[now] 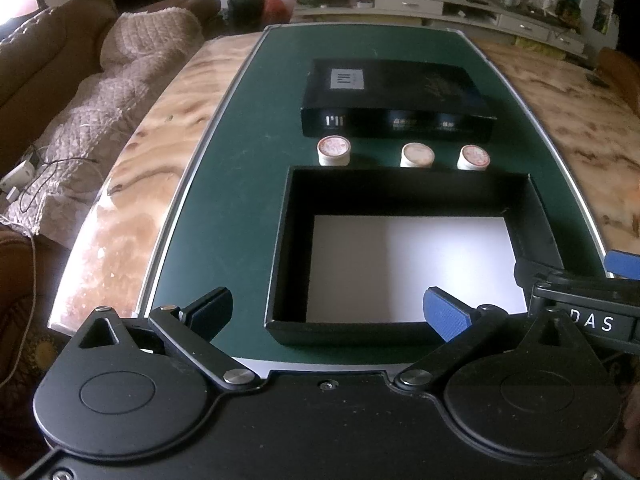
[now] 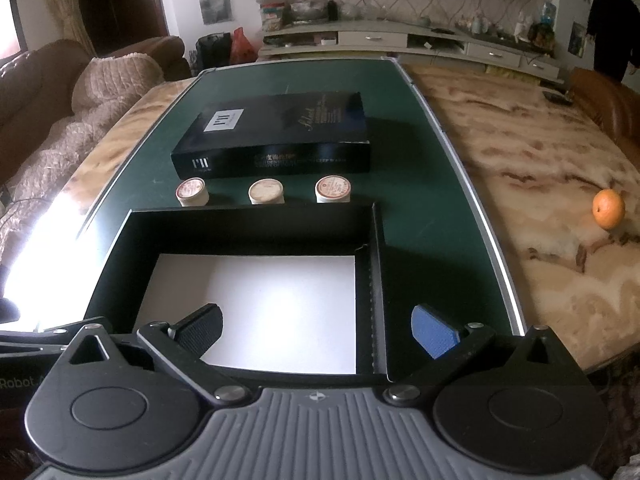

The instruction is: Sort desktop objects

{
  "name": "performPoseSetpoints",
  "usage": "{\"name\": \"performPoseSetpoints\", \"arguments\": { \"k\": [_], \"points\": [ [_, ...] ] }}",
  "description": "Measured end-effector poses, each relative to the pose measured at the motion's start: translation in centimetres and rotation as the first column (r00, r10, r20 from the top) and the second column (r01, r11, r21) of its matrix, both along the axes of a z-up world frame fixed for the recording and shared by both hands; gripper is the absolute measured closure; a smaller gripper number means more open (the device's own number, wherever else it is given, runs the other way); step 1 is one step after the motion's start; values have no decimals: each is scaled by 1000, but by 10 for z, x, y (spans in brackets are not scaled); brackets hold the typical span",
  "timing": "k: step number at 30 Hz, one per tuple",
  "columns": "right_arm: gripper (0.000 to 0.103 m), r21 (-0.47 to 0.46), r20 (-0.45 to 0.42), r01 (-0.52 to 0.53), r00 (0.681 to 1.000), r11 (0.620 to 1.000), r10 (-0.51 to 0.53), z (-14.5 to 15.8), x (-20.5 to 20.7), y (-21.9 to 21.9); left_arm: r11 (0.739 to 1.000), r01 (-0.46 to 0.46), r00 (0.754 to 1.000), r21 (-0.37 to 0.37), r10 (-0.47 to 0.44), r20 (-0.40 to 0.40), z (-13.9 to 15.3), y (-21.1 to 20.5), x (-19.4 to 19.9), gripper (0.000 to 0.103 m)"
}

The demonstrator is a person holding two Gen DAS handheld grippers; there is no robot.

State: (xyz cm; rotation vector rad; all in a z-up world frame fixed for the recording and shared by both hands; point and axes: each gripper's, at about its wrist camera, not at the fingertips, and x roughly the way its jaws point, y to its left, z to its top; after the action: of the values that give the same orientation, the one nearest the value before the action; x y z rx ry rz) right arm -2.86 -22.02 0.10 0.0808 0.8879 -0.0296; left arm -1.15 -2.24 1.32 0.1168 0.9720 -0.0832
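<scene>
An open black box (image 1: 296, 200) (image 2: 256, 220) with a white bottom sits on the green mat, nothing inside it. Just behind its far wall stand three small white round jars: left (image 1: 334, 151) (image 2: 192, 191), middle (image 1: 417, 155) (image 2: 266, 192), right (image 1: 473, 157) (image 2: 333, 189). Further back lies the black box lid (image 1: 396, 98) (image 2: 276, 136) with a white label. My left gripper (image 1: 328, 314) is open over the box's near left corner. My right gripper (image 2: 316, 330) is open over the box's near right wall. Both hold nothing.
The green mat (image 1: 240, 160) (image 2: 424, 208) lies on a marble-patterned table (image 1: 128, 184) (image 2: 520, 184). An orange (image 2: 608, 208) rests on the table at the right. A brown sofa with a quilted cover (image 1: 100, 112) runs along the left. A person (image 2: 614, 28) stands at the far right.
</scene>
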Motion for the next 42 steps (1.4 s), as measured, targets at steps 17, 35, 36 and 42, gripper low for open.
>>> {"name": "performPoseSetpoints", "arguments": {
  "k": [17,35,36,42],
  "points": [
    [0,-7,6,-1,1000,1000,1,2,0,1,1000,-2,1000,-1,2,2,2,2,0,0],
    [0,-4,4,-6,1000,1000,6,3,2,2,1000,3,1000,0,-3,2,3,1,3,0],
    [0,-5,4,-7,1000,1000,7,3,2,2,1000,2,1000,-1,-2,1,3,2,3,0],
    [0,-8,4,-11,1000,1000,11,3,4,4,1000,0,1000,-2,0,0,3,2,4,0]
  ]
}}
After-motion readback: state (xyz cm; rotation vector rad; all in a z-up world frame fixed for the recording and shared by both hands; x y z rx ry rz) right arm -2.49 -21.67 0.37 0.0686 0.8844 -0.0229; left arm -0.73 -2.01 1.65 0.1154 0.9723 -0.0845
